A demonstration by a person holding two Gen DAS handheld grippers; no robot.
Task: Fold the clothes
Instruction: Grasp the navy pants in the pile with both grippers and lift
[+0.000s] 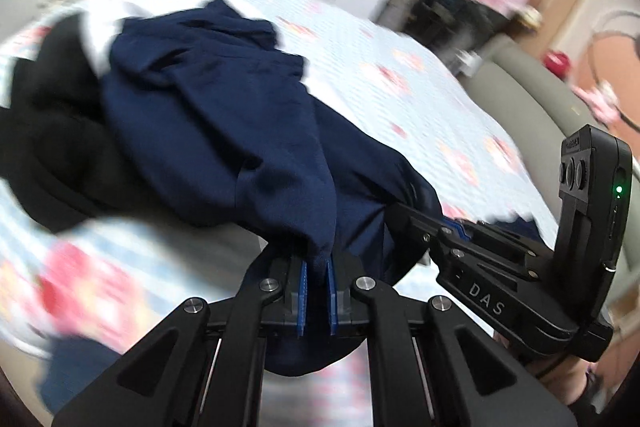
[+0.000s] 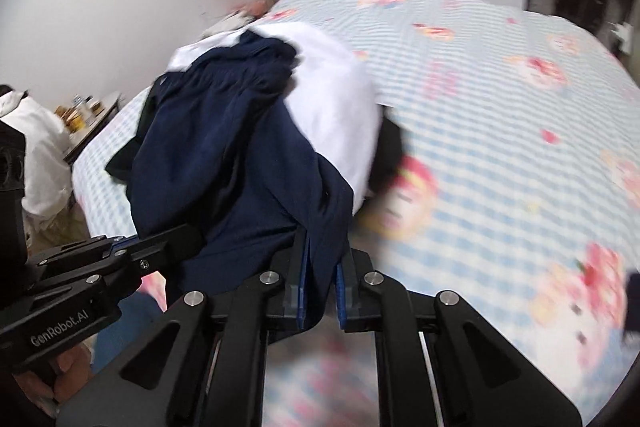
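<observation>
Looking through the left wrist cam, the left gripper [image 1: 317,293] has its blue pads nearly together with a fold of the navy garment [image 1: 208,115] pinched between them. That view also catches the right gripper [image 1: 416,223] coming in from the right side, its tip buried in the same navy cloth, so you can't see from there how wide it stands. Off at the far right edge there's part of a person in a light top [image 1: 618,27], pretty blurry.

The right wrist cam fills in the gap: right gripper [image 2: 322,291] is also clamped down, pads narrow with navy fabric [image 2: 224,155] running between them. The left gripper [image 2: 160,247] pokes in from the lower left, and a hand [image 2: 60,383] wraps its handle. This cam also shows a second person in white [image 2: 36,155] by a low table on the left, which the other cam doesn't get.

Count-wise: two grippers, both holding one navy piece, which hangs lifted at the near end while the rest drapes over a heap on the bed [image 2: 500,99]. The heap has one white garment [image 2: 336,99] and one black garment [image 1: 52,131] under it. The bed has a blue-checked sheet with pink cartoon prints. Lots of motion blur all around.
</observation>
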